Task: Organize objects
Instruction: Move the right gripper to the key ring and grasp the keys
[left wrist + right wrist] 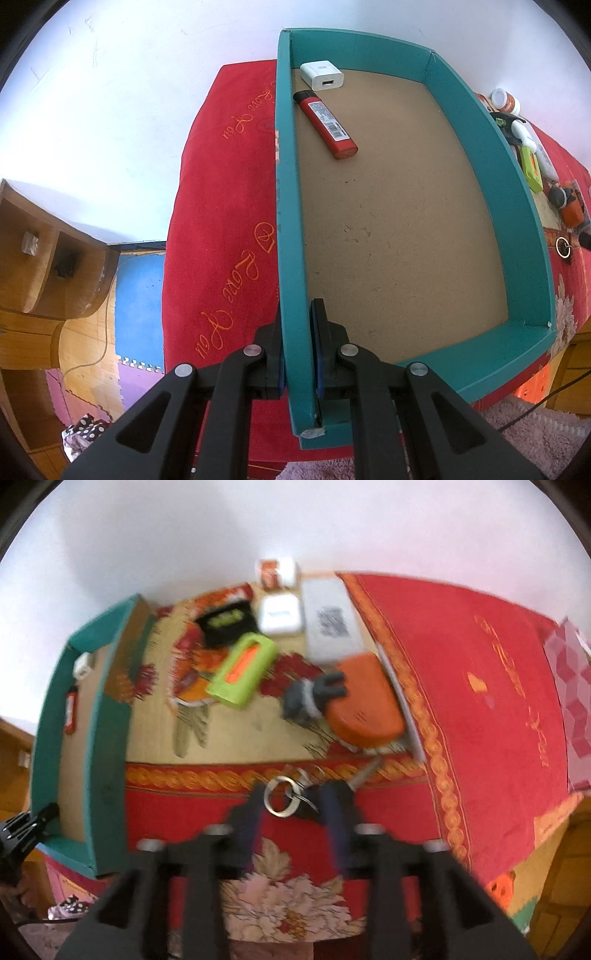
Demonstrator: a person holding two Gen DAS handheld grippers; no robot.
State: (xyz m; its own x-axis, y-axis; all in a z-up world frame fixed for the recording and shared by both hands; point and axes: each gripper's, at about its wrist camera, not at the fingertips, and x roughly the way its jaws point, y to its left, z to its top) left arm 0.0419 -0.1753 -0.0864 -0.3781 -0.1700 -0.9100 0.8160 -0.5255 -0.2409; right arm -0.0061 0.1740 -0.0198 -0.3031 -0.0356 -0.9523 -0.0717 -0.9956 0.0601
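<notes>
A teal box (517, 206) with a brown floor lies on the red cloth. In its far corner are a white charger (322, 75) and a red lighter (327, 124). My left gripper (297, 314) is shut on the box's near left wall, one pad on each side. In the right wrist view the same box (107, 738) is at the left. My right gripper (295, 805) stands open low over the cloth. A key ring (279, 800) with a black-headed key lies between its fingers, and the pads do not press on it.
Behind the keys lie a green case (242, 670), an orange round tool (364, 705), a white power bank (330, 622), a white earbud case (279, 616), a black pouch (225, 624) and a small jar (271, 572). The red cloth (480, 701) stretches right.
</notes>
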